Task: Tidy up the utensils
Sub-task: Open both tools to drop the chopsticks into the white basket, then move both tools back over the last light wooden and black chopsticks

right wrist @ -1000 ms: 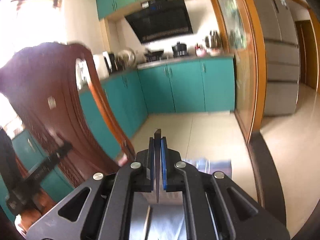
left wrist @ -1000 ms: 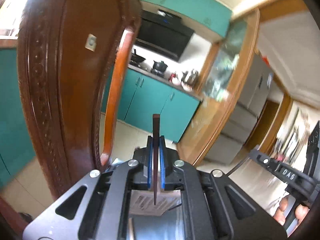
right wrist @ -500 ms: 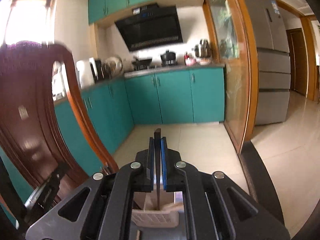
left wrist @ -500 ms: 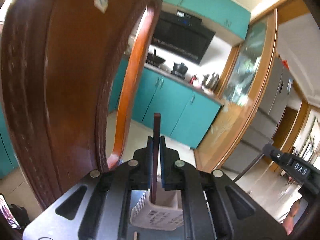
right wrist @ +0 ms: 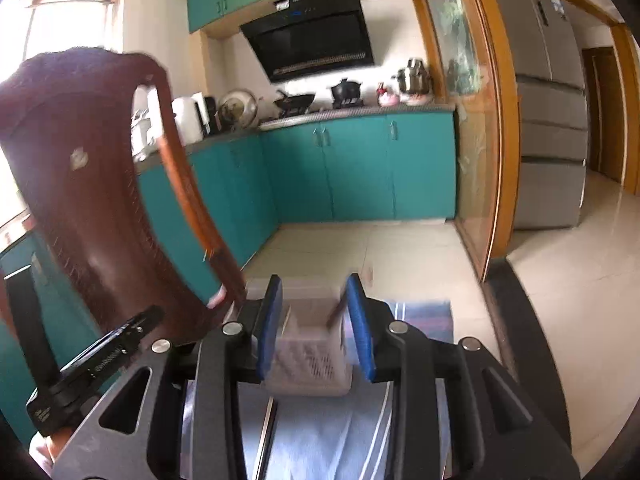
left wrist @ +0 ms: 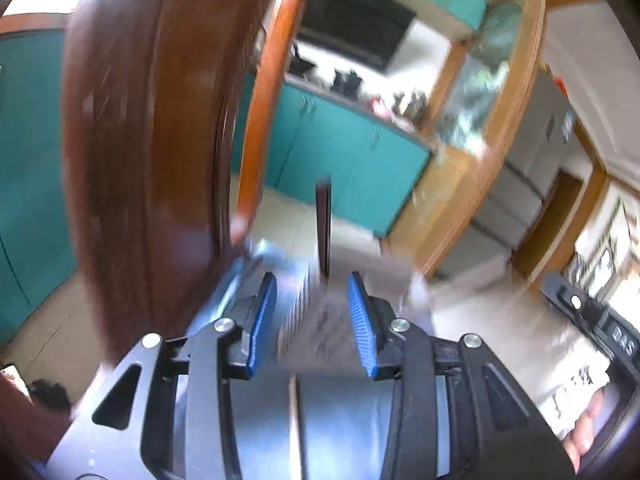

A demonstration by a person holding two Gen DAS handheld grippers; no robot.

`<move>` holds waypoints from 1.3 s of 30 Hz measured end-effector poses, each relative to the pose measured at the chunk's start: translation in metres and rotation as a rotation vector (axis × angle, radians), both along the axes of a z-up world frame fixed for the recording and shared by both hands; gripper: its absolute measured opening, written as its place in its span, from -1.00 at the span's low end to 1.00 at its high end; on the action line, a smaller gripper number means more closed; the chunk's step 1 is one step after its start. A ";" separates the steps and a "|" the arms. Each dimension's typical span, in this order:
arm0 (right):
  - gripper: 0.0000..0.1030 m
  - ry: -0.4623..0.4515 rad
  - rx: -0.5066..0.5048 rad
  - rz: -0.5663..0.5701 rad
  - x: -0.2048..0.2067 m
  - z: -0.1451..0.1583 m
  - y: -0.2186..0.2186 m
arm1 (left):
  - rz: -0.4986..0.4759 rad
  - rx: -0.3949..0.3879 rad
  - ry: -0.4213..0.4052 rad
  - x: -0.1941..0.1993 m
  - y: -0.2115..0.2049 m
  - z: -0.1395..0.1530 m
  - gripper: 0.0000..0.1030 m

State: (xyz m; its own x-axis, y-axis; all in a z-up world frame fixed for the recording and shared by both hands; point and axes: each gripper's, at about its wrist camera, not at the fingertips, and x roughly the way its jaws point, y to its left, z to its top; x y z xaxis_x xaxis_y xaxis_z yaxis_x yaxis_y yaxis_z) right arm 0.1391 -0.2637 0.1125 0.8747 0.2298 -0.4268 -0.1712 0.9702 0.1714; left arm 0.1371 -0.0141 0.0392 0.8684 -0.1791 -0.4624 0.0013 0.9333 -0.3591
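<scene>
Landmark: white perforated utensil basket, standing on a blue-grey striped cloth at the table's far part. Right gripper: jaws opening, blue pads spread to either side of the basket, nothing pressed between them. A dark chopstick leans inside the basket toward its right wall, free of both pads; released. A second pale stick lies on the cloth just in front of the basket, between the gripper's arms. Left gripper: jaws likewise opening, pads apart. A dark brown chopstick stands upright between and beyond the pads, touching neither; its lower end meets the blurred basket, though the motion blur hides whether it is already inside. Behind and left of the basket, a carved brown wooden chair back rises close to the table edge. Far behind the basket: teal kitchen cabinets, black range hood, pots on the counter. Right of the basket, well apart, a grey refrigerator past a wooden door frame.
</scene>
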 end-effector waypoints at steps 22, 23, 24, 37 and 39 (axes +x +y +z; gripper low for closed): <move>-0.70 0.600 -0.289 0.134 0.078 -0.209 0.135 | -0.196 0.212 0.278 -0.069 -0.015 -0.103 -0.12; -0.73 0.613 -0.262 0.118 0.079 -0.208 0.128 | -0.197 0.208 0.285 -0.068 -0.015 -0.105 -0.12; -0.74 0.626 -0.227 0.103 0.079 -0.209 0.120 | -0.199 0.205 0.289 -0.069 -0.015 -0.106 -0.12; -0.65 0.577 0.071 -0.065 0.058 -0.183 0.020 | -0.214 0.198 0.328 -0.063 -0.019 -0.113 -0.07; -0.65 0.584 0.054 -0.072 0.058 -0.185 0.010 | -0.216 0.200 0.335 -0.061 -0.020 -0.114 -0.04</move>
